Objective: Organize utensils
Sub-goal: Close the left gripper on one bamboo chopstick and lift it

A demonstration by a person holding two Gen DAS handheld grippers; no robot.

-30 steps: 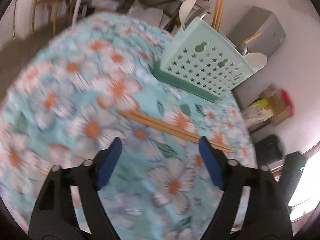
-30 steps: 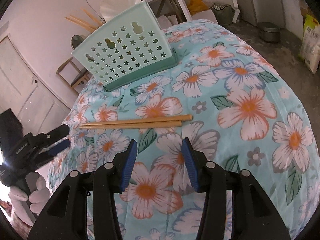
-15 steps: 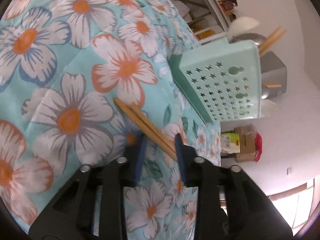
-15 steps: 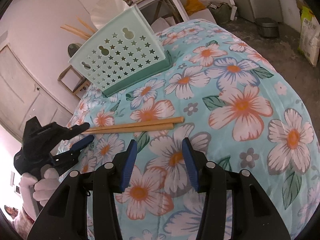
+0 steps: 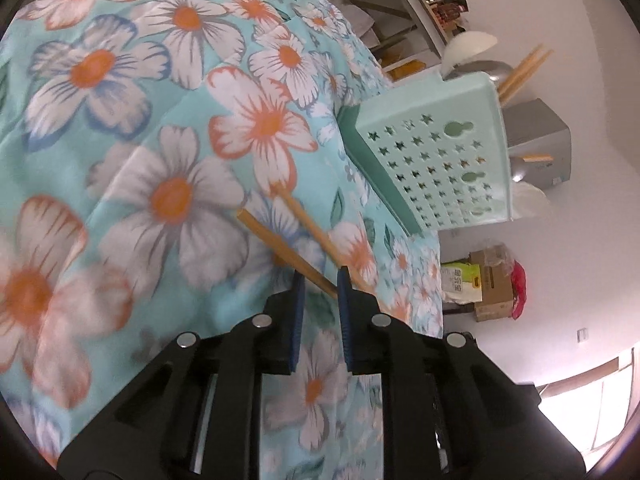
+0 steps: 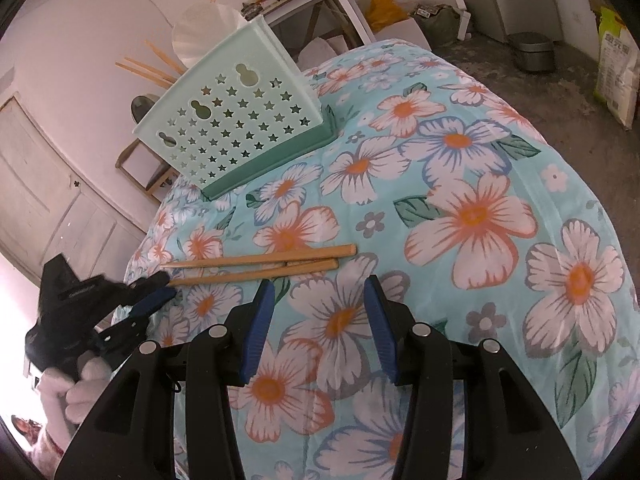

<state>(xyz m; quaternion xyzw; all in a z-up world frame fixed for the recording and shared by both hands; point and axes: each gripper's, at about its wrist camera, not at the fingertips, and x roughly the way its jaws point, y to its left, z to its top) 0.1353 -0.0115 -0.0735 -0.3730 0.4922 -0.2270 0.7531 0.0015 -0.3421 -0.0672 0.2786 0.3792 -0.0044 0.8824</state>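
left gripper (image 5: 320,280) jaws just closed on near chopstick (image 5: 286,250) tip | right gripper (image 6: 318,292) open, empty, pair (image 6: 260,264) just ahead | caddy (image 6: 236,128) part-filled; pair left

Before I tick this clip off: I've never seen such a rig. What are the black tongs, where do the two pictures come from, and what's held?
No robot: a person holds hand tongs in each hand, with a fisheye camera on each looking along the fingers. The left view shows the left tongs, which have just been closing, on the thin end of one chopstick of two lying on the flowered cloth. The right view shows the right tongs, open and empty, and the left tongs at the chopsticks' ends. Behind stands a green holder with utensils.
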